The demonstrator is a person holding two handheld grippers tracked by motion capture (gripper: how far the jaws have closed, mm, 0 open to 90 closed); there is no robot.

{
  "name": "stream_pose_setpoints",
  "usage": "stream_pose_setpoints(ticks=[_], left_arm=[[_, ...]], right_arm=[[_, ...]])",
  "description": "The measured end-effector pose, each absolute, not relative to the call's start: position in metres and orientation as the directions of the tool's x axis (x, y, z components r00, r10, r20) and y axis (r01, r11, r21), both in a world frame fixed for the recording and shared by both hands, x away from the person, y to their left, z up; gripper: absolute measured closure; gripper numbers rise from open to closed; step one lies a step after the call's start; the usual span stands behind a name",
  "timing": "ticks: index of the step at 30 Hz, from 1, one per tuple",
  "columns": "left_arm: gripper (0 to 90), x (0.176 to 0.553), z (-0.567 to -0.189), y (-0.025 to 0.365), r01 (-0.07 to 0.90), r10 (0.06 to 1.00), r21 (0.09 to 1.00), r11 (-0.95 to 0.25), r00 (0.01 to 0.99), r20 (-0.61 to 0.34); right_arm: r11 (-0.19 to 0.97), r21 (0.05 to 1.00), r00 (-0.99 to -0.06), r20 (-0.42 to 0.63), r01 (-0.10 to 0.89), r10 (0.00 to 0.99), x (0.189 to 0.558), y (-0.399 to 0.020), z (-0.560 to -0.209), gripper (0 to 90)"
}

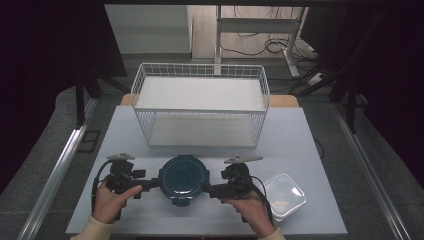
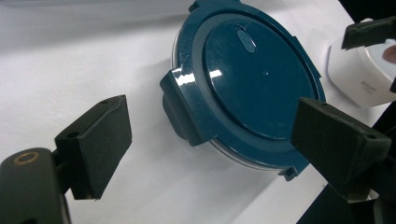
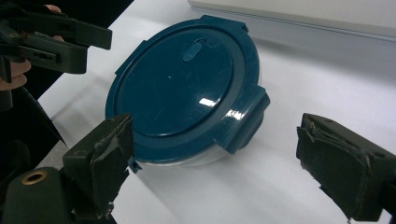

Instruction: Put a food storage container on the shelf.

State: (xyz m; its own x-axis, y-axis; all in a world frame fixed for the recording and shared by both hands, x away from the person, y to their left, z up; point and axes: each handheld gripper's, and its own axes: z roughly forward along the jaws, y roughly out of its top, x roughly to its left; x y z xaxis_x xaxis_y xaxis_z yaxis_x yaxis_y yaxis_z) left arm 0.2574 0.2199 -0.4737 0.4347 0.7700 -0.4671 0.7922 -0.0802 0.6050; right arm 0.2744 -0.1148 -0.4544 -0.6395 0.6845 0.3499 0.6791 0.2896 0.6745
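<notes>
Round box flanked, both jaw pairs wide and empty.

High view: blue-lidded container sits near-centre of the table; my left gripper at its 9 o'clock, my right gripper at 3, equally near. Left gripper view: side latch between my pads, untouched. Right gripper view: opposite latch likewise, untouched.

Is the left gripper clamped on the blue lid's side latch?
No. In the left gripper view the left gripper stands open, its jaws either side of the latch of the lid without touching it.
</notes>
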Motion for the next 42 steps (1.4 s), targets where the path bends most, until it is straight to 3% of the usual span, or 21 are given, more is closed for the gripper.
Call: stream_pose_setpoints(ticks=[17,42], left_arm=[[8.7,0.278,-0.489,0.213,0.836,0.698,0.548,-0.007,0.397,-0.596],[9.9,0.291,-0.507,0.201,0.876,0.658,0.481,-0.019,0.373,-0.654]], right_arm=[[0.251,0.607,-0.587,0.453,0.754,0.671,0.300,-0.089,-0.476,7.9],[0.188,0.528,-0.507,0.562,0.828,0.653,0.313,-0.083,-0.502,6.9]])
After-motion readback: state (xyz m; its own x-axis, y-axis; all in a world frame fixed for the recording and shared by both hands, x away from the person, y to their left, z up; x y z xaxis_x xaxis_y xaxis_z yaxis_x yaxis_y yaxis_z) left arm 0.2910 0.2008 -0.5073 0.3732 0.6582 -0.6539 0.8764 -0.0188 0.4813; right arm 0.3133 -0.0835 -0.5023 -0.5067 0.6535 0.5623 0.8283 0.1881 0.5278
